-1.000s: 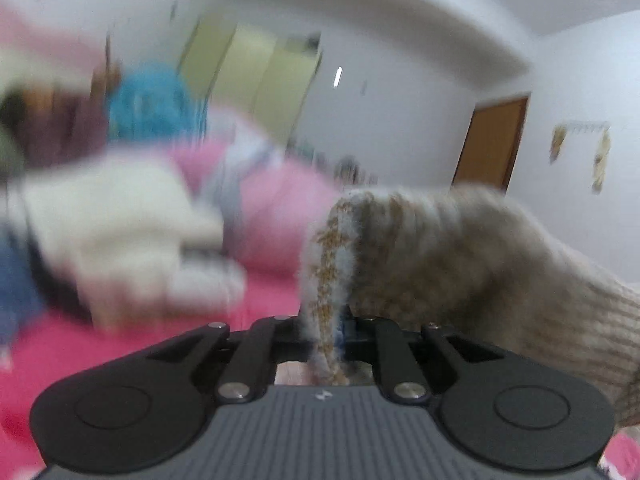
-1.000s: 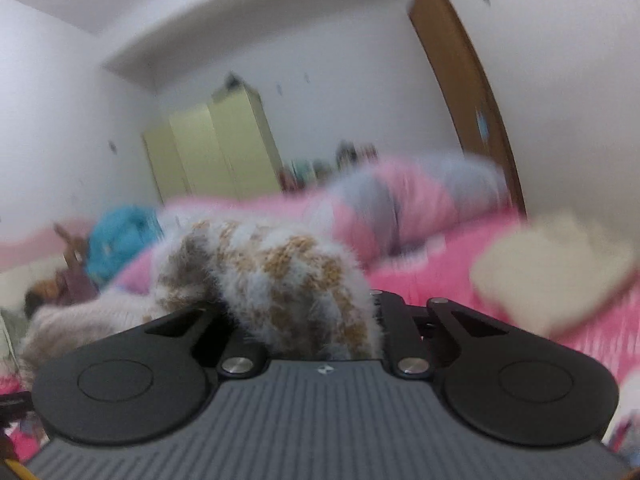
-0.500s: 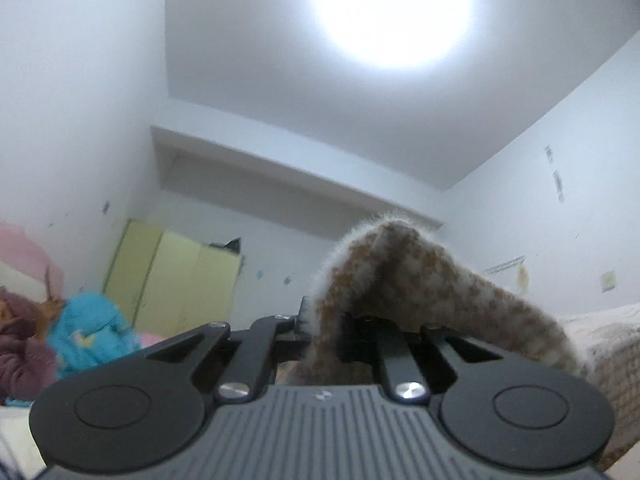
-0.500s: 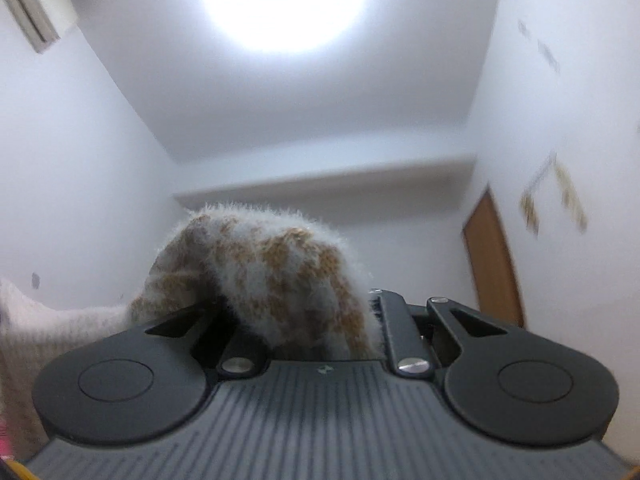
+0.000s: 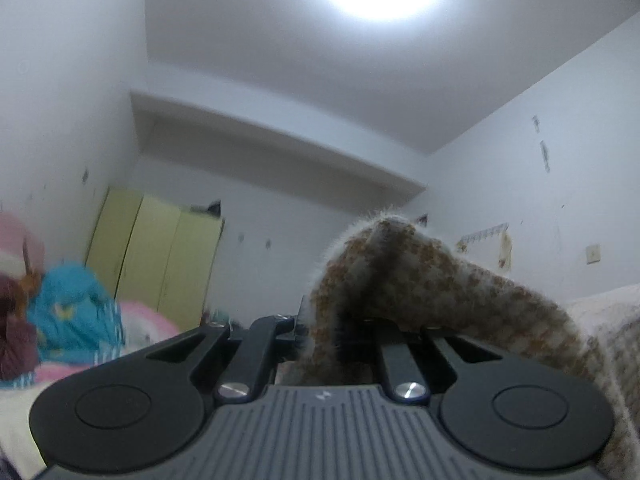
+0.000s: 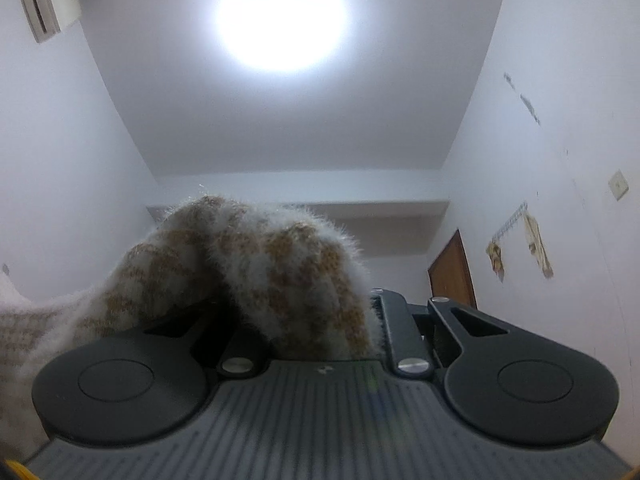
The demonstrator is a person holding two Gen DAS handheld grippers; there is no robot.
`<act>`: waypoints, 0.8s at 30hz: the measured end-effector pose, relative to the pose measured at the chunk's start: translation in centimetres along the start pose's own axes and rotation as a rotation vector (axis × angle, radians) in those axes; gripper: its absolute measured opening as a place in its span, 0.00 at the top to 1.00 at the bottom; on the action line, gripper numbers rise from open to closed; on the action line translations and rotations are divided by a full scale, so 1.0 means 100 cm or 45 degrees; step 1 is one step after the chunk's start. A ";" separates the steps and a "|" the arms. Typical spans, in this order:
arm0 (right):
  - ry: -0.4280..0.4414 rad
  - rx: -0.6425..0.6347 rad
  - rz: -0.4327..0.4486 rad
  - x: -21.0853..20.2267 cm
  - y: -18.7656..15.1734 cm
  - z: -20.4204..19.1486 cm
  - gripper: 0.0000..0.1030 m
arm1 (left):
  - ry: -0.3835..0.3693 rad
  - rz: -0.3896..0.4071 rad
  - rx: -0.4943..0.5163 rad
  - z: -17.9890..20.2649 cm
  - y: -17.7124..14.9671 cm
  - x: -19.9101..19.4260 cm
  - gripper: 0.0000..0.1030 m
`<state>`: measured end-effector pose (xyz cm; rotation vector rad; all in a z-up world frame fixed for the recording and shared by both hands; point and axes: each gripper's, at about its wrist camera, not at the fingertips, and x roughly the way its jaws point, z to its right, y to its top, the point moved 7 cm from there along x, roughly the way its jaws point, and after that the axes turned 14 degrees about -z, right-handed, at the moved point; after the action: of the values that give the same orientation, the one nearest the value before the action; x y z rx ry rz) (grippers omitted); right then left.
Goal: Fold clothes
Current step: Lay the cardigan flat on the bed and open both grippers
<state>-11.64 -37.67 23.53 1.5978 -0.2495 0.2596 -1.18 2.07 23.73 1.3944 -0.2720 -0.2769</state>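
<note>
Both grippers are tilted upward toward the ceiling, each pinching a fold of the same fuzzy brown-and-white knit sweater (image 5: 400, 280). At the left gripper (image 5: 338, 332), the jaws are pressed together on a bunched edge of the knit, which rises in a peak above the fingers and drapes off to the right, where more of the garment fills the lower right edge of the view. At the right gripper (image 6: 320, 320), the jaws are likewise clamped on the fabric; the sweater (image 6: 260, 272) mounds over the left finger and trails away to the lower left. The fingertips themselves are largely buried in the pile, so the exact contact line cannot be confirmed. Behind the left gripper stand a yellow-green wardrobe (image 5: 156, 256) and a blurred heap of blue and pink bedding (image 5: 76, 316). A round ceiling light (image 6: 280, 16) glares overhead, and a brown door (image 6: 454, 272) shows at right.
</note>
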 end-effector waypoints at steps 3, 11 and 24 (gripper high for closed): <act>-0.005 0.017 -0.083 0.034 -0.027 0.007 0.89 | 0.012 -0.083 -0.019 -0.021 -0.022 0.038 0.89; -0.048 0.078 -0.431 0.190 -0.135 0.020 0.86 | 0.192 -0.429 -0.005 -0.108 -0.120 0.201 0.57; -0.169 0.472 -1.410 0.235 -0.451 0.056 0.51 | 0.403 -1.131 -0.205 -0.212 -0.318 0.269 0.41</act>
<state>25.06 -41.34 -11.99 1.8830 0.6230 -0.6914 30.42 7.40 -10.31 1.3037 0.6425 -0.7753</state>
